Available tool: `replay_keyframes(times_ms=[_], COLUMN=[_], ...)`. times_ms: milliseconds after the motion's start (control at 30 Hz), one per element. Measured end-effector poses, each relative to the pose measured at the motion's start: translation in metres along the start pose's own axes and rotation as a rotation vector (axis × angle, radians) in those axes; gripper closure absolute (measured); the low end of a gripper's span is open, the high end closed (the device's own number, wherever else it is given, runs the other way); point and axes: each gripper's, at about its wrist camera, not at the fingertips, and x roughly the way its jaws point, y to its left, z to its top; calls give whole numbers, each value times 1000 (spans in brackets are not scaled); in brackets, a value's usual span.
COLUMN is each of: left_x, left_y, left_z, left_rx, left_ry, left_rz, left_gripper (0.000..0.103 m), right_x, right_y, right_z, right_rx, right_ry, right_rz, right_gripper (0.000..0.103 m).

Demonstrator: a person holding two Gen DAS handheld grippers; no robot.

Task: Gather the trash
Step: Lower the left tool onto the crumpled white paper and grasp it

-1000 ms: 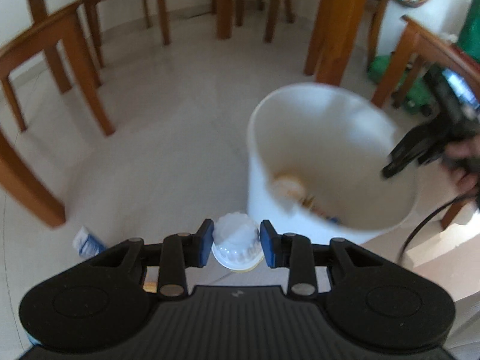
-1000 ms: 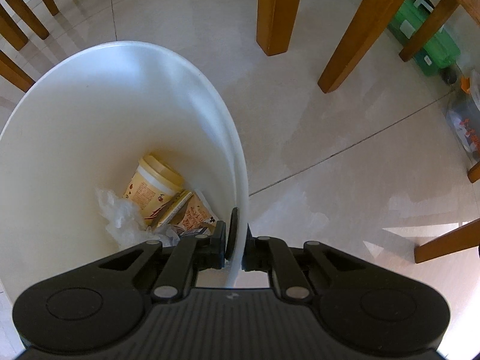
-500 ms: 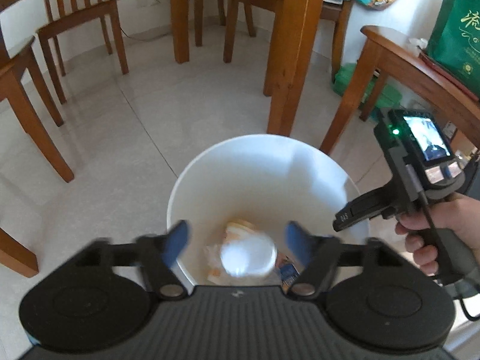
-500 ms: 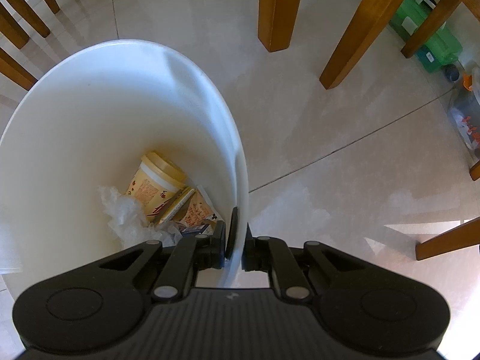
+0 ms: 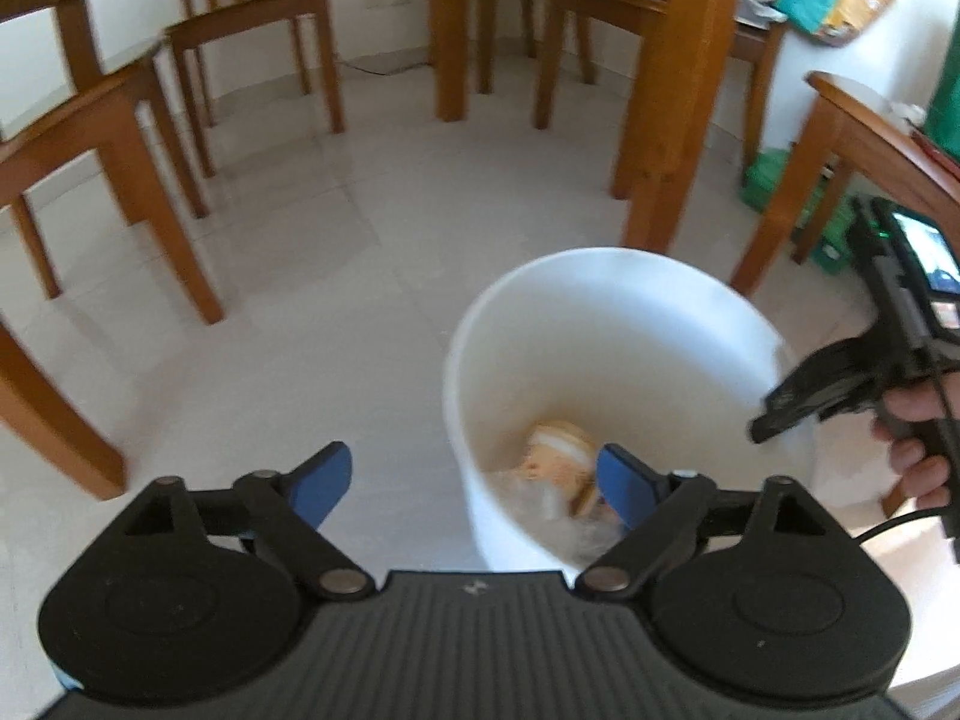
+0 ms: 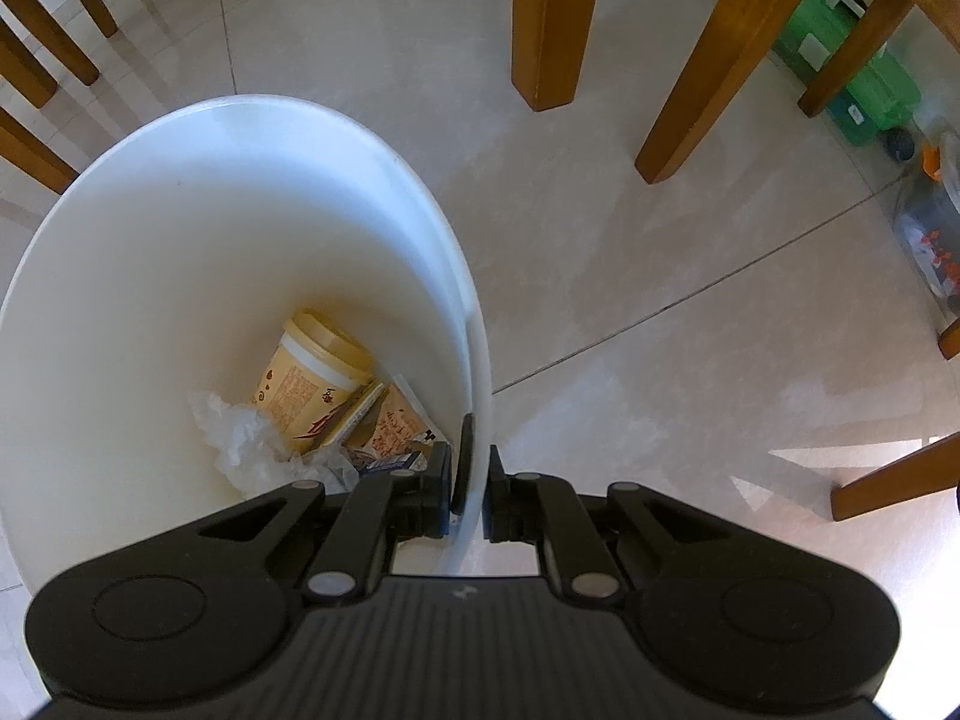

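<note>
A white bin (image 5: 600, 324) stands on the tiled floor. At its bottom lie a beige cup (image 6: 312, 372), a flattened carton (image 6: 393, 426) and crumpled clear plastic (image 6: 246, 438); the left wrist view shows the cup (image 5: 558, 450) blurred. My left gripper (image 5: 471, 483) is open and holds nothing, its blue pads (image 5: 318, 483) spread wide above the bin's near left rim. My right gripper (image 6: 474, 480) is shut on the bin's rim (image 6: 477, 360), one finger inside and one outside. From the left it appears as the right gripper (image 5: 780, 414), held by a hand (image 5: 912, 456).
Wooden chair legs (image 5: 180, 252) stand to the left and a thick table leg (image 5: 672, 120) just behind the bin. More wooden legs (image 6: 546, 30) and a green box (image 6: 864, 78) lie to the right. Pale floor tiles (image 6: 660, 312) surround the bin.
My left gripper swung over the bin, opened and let go of a small white cup, which dropped in; it has since drawn back to the left. The right gripper stayed clamped on the rim.
</note>
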Motion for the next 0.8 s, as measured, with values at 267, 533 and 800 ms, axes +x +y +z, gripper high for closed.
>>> replay_keyframes(times_ms=[267, 533, 800], left_x=[-15, 8, 43], left_y=[52, 122, 193], left_z=[-32, -129, -256], left_rx=[-140, -367, -727], left_ry=[5, 150, 370], left_rz=[86, 245, 419], left_gripper=[6, 4, 6], right_x=[1, 1, 0], right_y=[0, -2, 1], right_z=[2, 1, 3], right_rx=[-1, -7, -11], right_ry=[-1, -4, -11], right_rz=[-7, -4, -15], right_gripper=[92, 92, 92])
